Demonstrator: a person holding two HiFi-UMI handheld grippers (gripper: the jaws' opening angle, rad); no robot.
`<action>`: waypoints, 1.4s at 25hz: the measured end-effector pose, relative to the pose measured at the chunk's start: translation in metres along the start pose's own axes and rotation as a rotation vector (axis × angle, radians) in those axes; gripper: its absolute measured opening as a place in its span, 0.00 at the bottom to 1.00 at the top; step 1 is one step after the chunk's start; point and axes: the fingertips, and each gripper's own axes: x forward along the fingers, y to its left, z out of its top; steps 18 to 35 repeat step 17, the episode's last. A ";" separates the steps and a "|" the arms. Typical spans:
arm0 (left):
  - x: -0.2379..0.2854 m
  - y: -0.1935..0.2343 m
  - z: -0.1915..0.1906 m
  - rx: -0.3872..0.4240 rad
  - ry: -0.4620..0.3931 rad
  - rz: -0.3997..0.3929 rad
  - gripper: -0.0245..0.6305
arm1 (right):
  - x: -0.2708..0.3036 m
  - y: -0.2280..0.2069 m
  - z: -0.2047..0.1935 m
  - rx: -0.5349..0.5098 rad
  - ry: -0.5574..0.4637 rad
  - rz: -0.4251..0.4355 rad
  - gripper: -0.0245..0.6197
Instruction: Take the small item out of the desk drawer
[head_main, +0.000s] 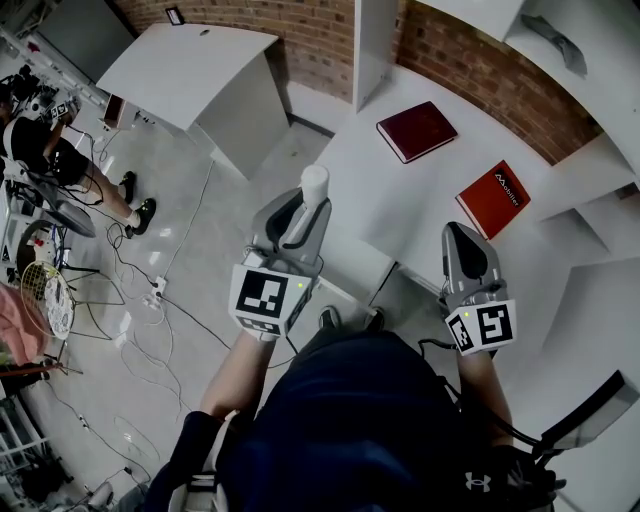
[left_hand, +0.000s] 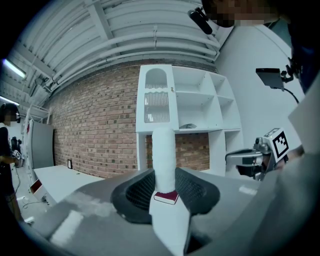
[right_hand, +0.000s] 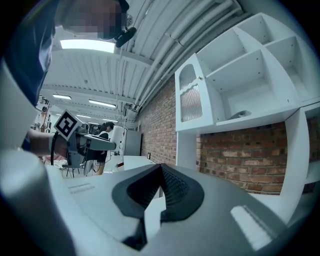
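Note:
My left gripper (head_main: 303, 218) is shut on a small white cylinder (head_main: 314, 187) that stands upright out of its jaws, over the near left edge of the white desk (head_main: 400, 205). In the left gripper view the cylinder (left_hand: 164, 152) fills the gap between the ribbed pads (left_hand: 141, 192). My right gripper (head_main: 463, 236) hovers at the desk's front edge, shut with nothing in it. Its dark pads (right_hand: 172, 187) meet at the tips. I cannot make out the drawer.
A dark red book (head_main: 416, 130) and a brighter red book (head_main: 493, 198) lie on the desk. A white shelf unit (right_hand: 235, 85) rises behind it against a brick wall. A second white table (head_main: 190, 70), a seated person (head_main: 55, 160) and floor cables (head_main: 150, 300) are at left.

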 end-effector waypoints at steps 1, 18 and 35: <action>0.000 0.000 0.000 -0.001 0.000 -0.001 0.24 | -0.001 0.000 0.000 -0.001 0.001 -0.002 0.04; 0.000 -0.002 -0.003 0.000 0.005 -0.002 0.24 | -0.002 -0.001 -0.001 -0.010 -0.001 -0.001 0.04; 0.000 -0.002 -0.003 0.000 0.005 -0.002 0.24 | -0.002 -0.001 -0.001 -0.010 -0.001 -0.001 0.04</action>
